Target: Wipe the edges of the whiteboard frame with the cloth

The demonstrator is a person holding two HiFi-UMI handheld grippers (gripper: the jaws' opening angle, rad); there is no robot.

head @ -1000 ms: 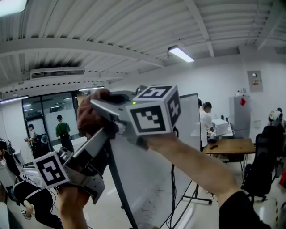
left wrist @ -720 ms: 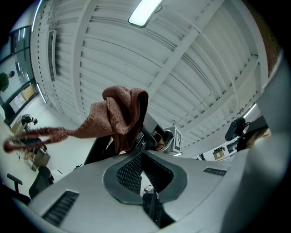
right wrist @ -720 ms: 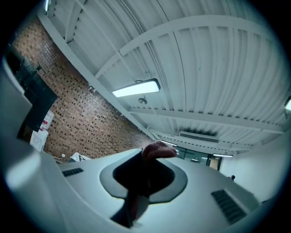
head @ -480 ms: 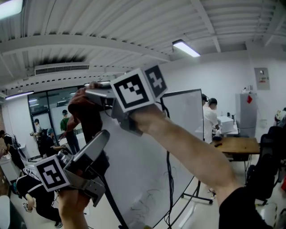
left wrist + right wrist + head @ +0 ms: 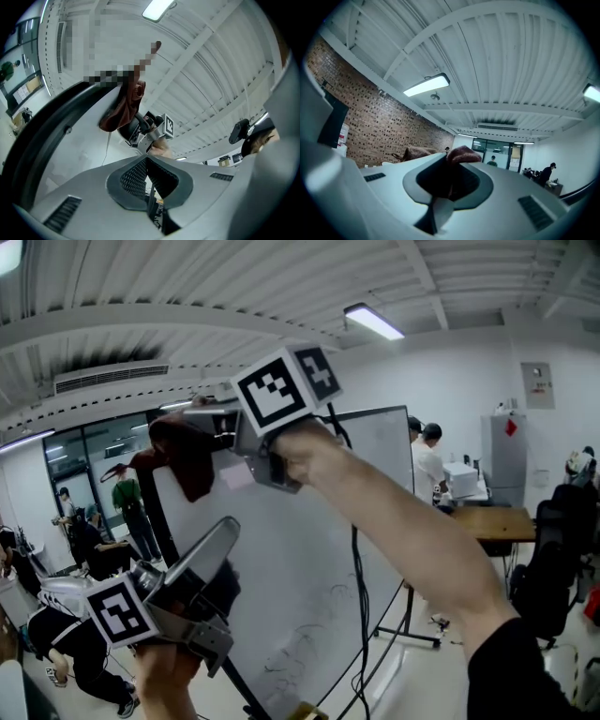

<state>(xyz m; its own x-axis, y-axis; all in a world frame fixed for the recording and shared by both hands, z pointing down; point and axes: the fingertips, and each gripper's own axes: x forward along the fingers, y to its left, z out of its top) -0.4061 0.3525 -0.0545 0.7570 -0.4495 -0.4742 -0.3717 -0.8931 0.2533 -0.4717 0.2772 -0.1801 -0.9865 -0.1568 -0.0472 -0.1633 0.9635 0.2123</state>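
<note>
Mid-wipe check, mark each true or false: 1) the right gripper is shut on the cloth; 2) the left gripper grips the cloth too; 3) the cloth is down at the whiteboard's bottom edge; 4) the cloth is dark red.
1) True. The right gripper has its jaws closed on the cloth.
2) False. The left gripper has its jaws together with nothing between them; it is held lower down, apart from the cloth.
3) False. In the head view the cloth is up at the top left corner of the whiteboard, by its black frame.
4) True. The cloth is dark red and hangs below the right gripper.
</note>
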